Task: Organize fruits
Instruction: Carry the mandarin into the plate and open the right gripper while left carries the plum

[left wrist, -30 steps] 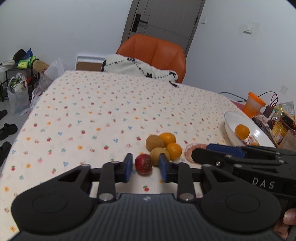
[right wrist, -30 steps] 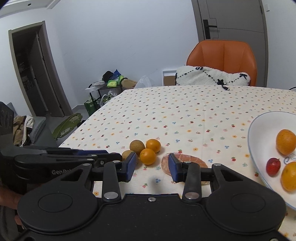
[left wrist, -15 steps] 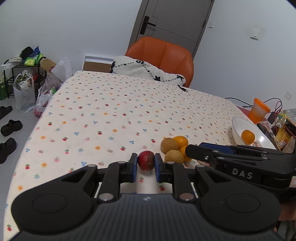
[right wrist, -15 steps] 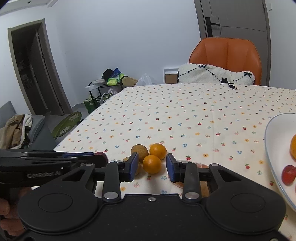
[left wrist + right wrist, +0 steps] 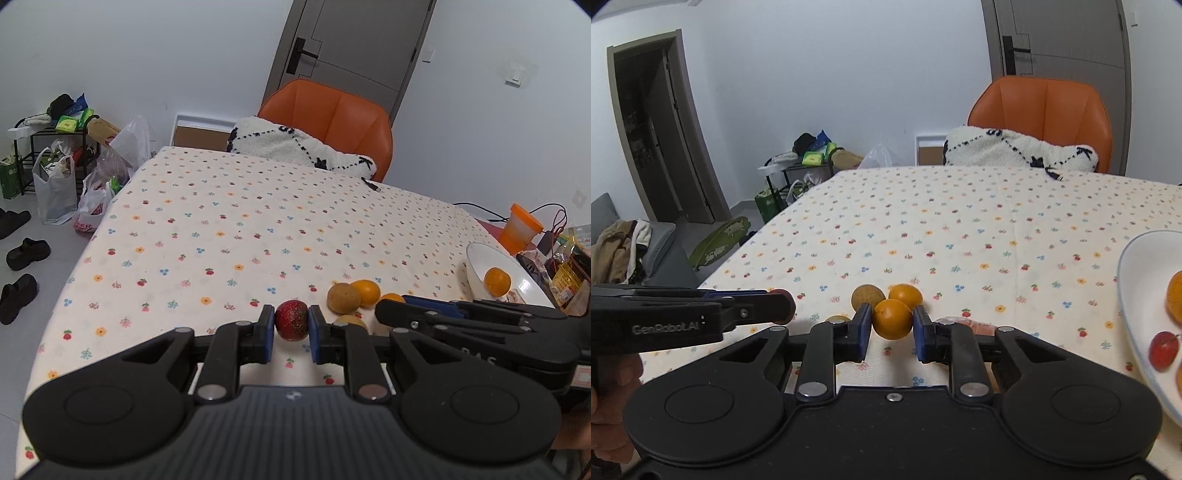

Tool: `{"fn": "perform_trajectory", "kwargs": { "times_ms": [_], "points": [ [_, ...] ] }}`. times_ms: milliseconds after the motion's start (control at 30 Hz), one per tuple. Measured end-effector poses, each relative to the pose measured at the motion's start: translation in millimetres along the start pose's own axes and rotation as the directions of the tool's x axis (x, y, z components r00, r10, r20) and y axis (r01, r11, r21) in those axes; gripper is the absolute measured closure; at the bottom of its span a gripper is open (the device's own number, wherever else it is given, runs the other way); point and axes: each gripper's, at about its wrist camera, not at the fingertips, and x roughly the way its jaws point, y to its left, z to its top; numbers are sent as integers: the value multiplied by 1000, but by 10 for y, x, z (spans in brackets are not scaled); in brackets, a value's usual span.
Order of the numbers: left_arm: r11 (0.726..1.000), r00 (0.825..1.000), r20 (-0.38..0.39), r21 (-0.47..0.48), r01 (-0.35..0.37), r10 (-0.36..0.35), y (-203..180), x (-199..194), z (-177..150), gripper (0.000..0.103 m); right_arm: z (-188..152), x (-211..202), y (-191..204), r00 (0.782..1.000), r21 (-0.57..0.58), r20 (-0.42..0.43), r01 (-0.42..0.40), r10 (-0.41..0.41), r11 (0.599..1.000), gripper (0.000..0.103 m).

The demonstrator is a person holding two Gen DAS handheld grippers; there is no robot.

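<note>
My left gripper (image 5: 291, 328) is shut on a dark red fruit (image 5: 291, 324), held just over the flowered tablecloth. To its right lie two brown fruits (image 5: 343, 298) and an orange (image 5: 365, 292). In the right wrist view my right gripper (image 5: 892, 328) is shut on the front orange (image 5: 892, 319), both pads touching it. Behind it sit a brown fruit (image 5: 868, 295) and a second orange (image 5: 905, 295). A pinkish fruit (image 5: 964, 325) is partly hidden behind the right finger. The white bowl (image 5: 1126, 280) at the right holds oranges and a small red fruit (image 5: 1163, 349).
An orange chair (image 5: 332, 122) with a white blanket (image 5: 295, 147) stands at the table's far end. An orange cup (image 5: 522, 229), cables and snack packets crowd the right side beyond the bowl (image 5: 476, 258). The table's left edge drops to a floor with bags and shoes.
My left gripper went from open around the red fruit to shut on it. My right gripper moved left from the pinkish fruit to the front orange and closed onto it.
</note>
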Motion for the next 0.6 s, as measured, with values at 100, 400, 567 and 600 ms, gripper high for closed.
{"fn": "perform_trajectory", "kwargs": {
  "times_ms": [100,400,567,600],
  "points": [
    [1000,1000,3,7,6,-6,-55,-2,9,86,18,-89,-28,1000,6,17,5,-5,1000,81],
    [999,1000,7,31,18,-18,-273,18,36,86,16,-339,-218,998,40,57,38,-40,998,80],
    [998,999,12,51,31,-32,-437,28,47,86,-2,-481,-347,995,60,81,61,-66,996,80],
    [998,999,12,55,33,-34,-467,29,47,86,-10,-511,-379,994,65,86,66,-72,996,80]
  ]
}}
